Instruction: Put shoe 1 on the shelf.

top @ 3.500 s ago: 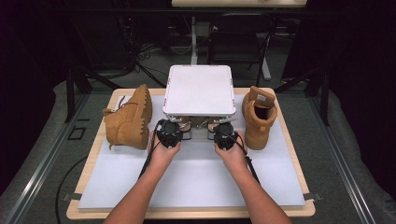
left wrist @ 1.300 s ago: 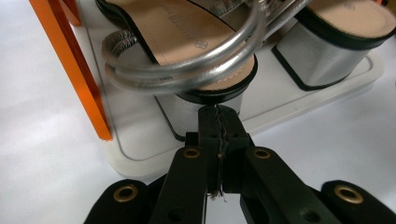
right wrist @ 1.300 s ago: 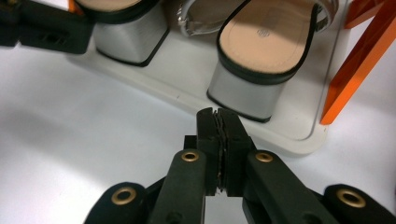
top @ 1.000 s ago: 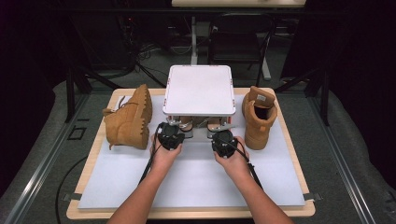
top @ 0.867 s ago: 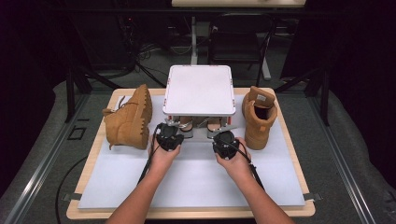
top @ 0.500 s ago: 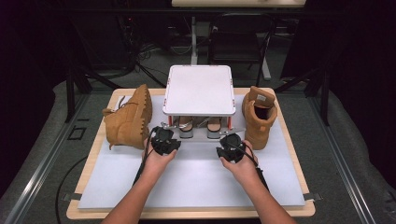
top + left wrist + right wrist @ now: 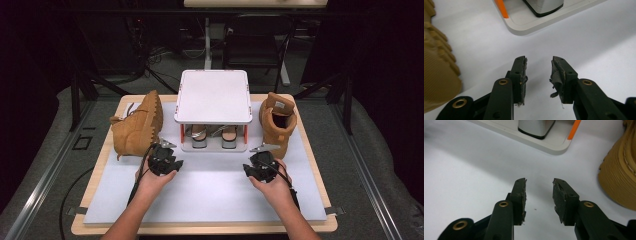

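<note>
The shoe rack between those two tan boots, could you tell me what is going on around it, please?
A person holds a gripper in each hand at the table. The left gripper and the right gripper sit in front of the white shoe rack, whose lower shelf holds a pair of sandals. Both sets of jaws have just been opening and have nothing between them. One tan boot lies on its side left of the rack; the other boot stands upright on its right.

A pale wooden rectangular table (image 7: 310, 150) sits at the centre, topped by a light grey mat (image 7: 210, 195). Grey carpeted floor (image 7: 370, 165) surrounds it. Dark metal frame legs (image 7: 75, 95) stand at ten and two o'clock. At twelve o'clock, black cables (image 7: 160, 60) trail beneath a white desk post (image 7: 207, 42). The surrounding room is dark.
</note>
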